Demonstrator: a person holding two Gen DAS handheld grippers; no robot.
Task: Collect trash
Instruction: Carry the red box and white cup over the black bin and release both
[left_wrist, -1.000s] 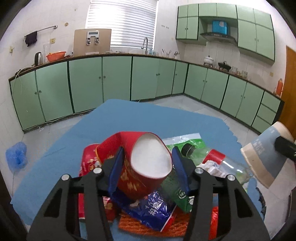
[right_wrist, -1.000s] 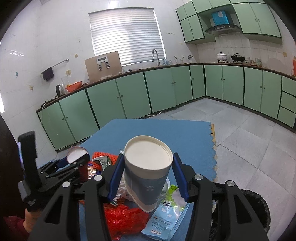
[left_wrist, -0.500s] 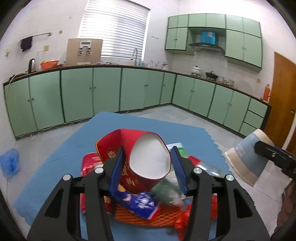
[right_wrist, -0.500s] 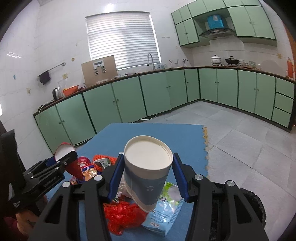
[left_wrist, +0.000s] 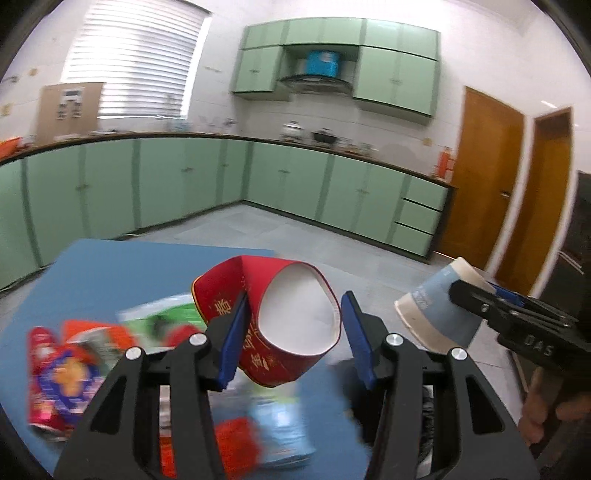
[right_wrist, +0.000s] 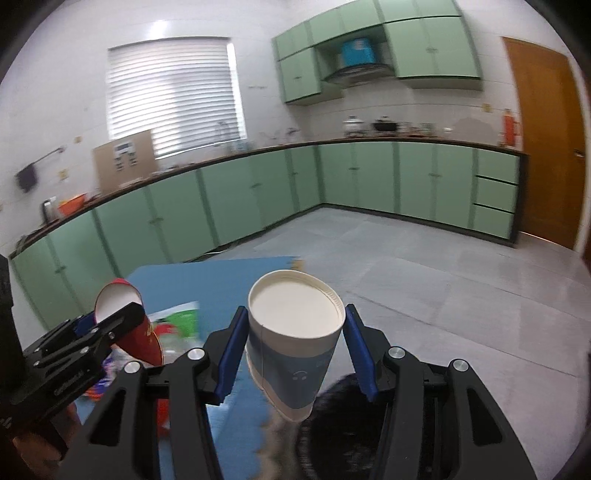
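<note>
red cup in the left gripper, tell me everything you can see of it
The red cup is paper by its look, red outside with gold characters, plain white inside and empty. Its wall is squashed, so the mouth is a bent oval with a crease. It is held off the blue mat, tilted with the mouth toward the camera, between the left gripper's blue pads, which press its sides.

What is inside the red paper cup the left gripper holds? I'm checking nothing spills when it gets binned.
The red paper cup, squeezed out of round in the left gripper, shows only bare white wall through its mouth. The squashed rim hides its bottom, so leftover liquid can't be ruled out.
</note>
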